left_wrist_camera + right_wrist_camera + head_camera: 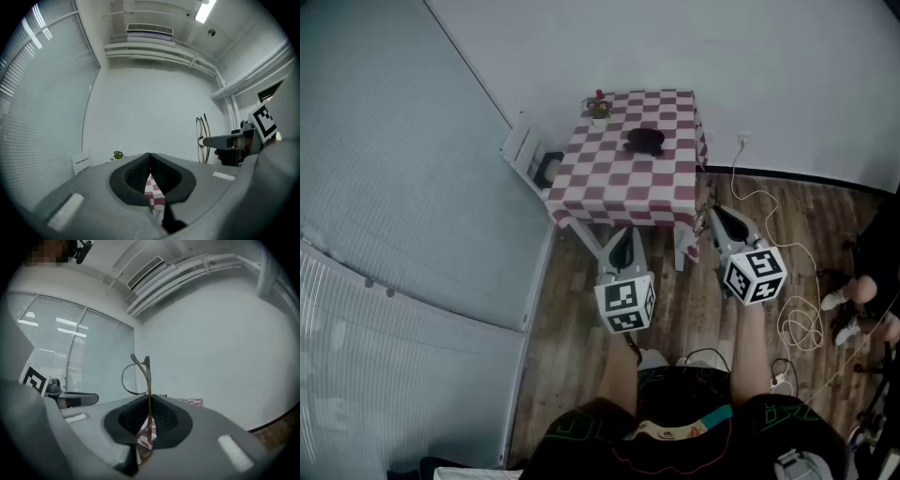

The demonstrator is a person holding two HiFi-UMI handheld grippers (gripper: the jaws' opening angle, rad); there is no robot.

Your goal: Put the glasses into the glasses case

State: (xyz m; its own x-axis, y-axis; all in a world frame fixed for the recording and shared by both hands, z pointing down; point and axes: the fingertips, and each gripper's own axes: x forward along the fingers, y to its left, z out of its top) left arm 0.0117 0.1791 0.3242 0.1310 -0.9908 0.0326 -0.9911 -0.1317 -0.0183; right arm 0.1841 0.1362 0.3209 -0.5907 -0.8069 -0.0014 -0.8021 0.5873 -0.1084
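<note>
Head view: a small surface [623,192] under a red-and-white checked cloth stands against the wall. The dark glasses case [644,141] lies near its far middle and a little flower pot [599,108] sits at the far left corner. A white chair [521,148] is just beside its left edge. The left claw [623,246] and the right claw [722,225] are held side by side over the wooden floor [581,309], at the surface's near edge and well apart from the case. Loose white cables [802,323] lie on the floor to the right. The glasses are too thin to pick out from here.

Left gripper view: the left claw [150,157] is clenched, its dark pads pressed together with nothing between them; a strip of checked cloth shows below the tips. To the right the glasses [200,140] stand upright in the air, gripped by the right claw [220,142]. The flower pot [117,154] and the chair [81,161] show low on the left.

Right gripper view: the right claw [149,399] is grasping the glasses [148,380] by the frame, so that they rise upright from between the pads with one round lens rim to the left. The left claw [70,399] shows on the left, in front of window blinds [51,348]. A corner of the checked surface [190,401] lies beyond.
</note>
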